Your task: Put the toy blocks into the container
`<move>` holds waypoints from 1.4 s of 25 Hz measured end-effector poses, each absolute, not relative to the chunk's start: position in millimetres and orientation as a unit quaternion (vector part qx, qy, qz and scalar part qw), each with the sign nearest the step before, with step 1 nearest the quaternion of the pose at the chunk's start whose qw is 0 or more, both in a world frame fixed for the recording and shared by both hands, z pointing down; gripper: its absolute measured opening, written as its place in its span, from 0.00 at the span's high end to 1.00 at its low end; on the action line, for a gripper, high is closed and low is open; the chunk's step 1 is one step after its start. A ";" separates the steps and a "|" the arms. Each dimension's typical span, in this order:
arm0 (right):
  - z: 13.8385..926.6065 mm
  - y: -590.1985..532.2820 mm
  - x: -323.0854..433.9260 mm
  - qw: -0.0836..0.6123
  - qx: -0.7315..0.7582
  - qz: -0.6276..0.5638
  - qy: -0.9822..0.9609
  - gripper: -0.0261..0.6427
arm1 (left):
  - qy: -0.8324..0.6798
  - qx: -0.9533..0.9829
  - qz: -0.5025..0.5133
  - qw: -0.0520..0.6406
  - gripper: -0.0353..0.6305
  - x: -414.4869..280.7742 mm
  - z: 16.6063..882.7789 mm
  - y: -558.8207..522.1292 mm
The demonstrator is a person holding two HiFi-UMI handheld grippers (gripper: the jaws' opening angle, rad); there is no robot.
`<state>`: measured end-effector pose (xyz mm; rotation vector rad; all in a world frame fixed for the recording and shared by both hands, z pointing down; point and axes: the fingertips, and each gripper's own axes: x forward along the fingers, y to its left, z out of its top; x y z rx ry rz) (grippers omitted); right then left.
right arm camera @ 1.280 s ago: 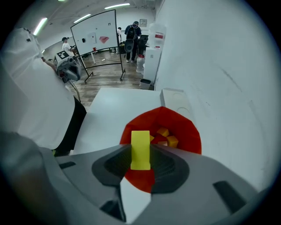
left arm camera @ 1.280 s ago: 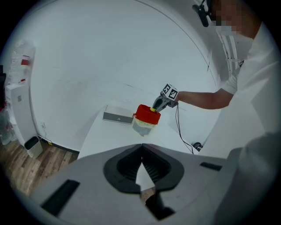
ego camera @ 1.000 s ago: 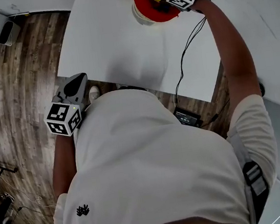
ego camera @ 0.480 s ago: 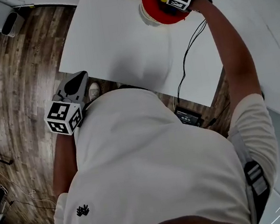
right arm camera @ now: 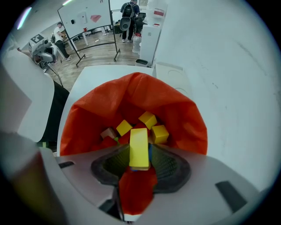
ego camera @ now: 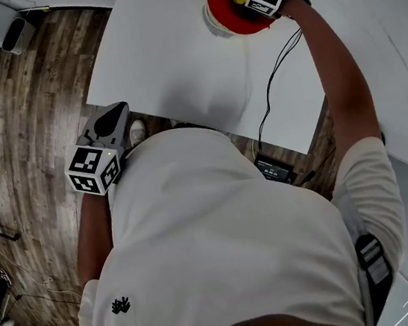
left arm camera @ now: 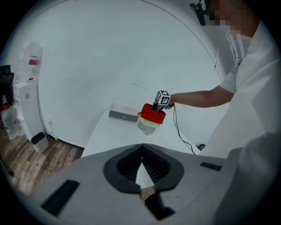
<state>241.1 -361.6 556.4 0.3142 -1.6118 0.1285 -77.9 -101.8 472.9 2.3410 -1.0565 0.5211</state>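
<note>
One long yellow block (right arm camera: 138, 139), pointing to twelve o'clock, lies between the opening jaws of your right gripper (right arm camera: 140, 154) over the red-lined container (right arm camera: 181, 113); your left gripper (left arm camera: 141, 151) has its jaws together.

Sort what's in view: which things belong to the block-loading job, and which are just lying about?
Job in hand:
- red-lined container
- yellow block between the jaws of the right tool, which are opening
- loose blocks already inside the container

Lying about:
- left tool, shut and empty
- grey box beside the container
- cable
- black device
</note>
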 end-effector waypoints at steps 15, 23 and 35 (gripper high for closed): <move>531.7 -346.6 239.6 0.671 0.167 0.057 -0.720 0.72 | -0.367 0.876 0.187 0.251 0.94 -85.8 468.4 -100.5; 488.6 -320.8 222.8 0.646 0.215 0.046 -0.731 0.75 | -0.334 0.895 0.179 0.237 0.94 -102.7 460.0 -94.6; 454.2 -252.0 199.0 0.580 0.297 0.027 -0.758 0.91 | -0.291 0.916 0.175 0.214 0.94 -120.5 461.8 -80.3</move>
